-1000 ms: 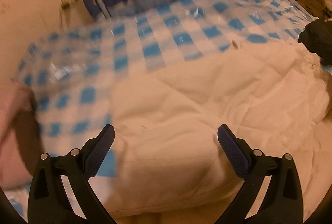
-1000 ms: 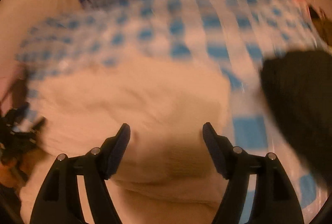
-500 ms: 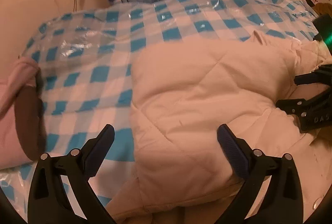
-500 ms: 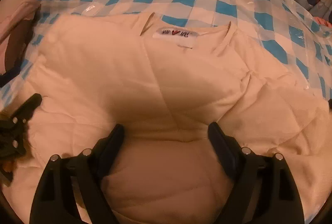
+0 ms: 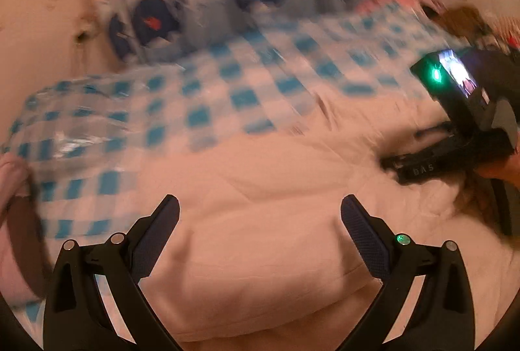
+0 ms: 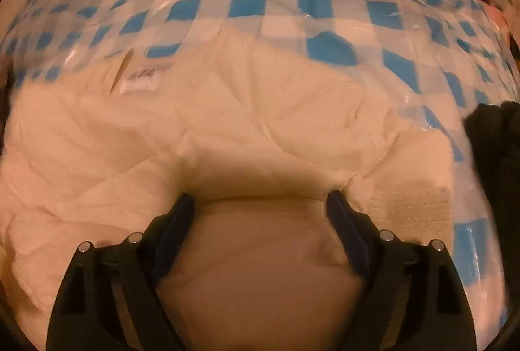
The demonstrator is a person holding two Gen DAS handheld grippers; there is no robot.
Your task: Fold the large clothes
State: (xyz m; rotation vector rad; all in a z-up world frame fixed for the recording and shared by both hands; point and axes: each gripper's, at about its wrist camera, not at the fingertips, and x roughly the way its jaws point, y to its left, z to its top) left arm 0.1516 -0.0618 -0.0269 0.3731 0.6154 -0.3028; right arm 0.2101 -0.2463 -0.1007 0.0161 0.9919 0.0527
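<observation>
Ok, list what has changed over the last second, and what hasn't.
The right gripper has come down onto the cream quilted garment, its jaws just opening wider, fabric bulging between them but not pinched. The left gripper swung sideways, jaws open and empty. The garment stays spread on the blue checked cover.

BLURRED: whale-print curtain [image 5: 208,16], left wrist view | ILLEGIBLE: garment label [image 6: 138,81] | CUT OFF: dark clothing [image 6: 494,149] at right edge; pink fabric [image 5: 9,175] at left edge

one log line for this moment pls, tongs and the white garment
left tongs: open, above white quilted garment | right tongs: open, just widened, tips at a garment fold, nothing gripped | surface: blue checked cover
</observation>
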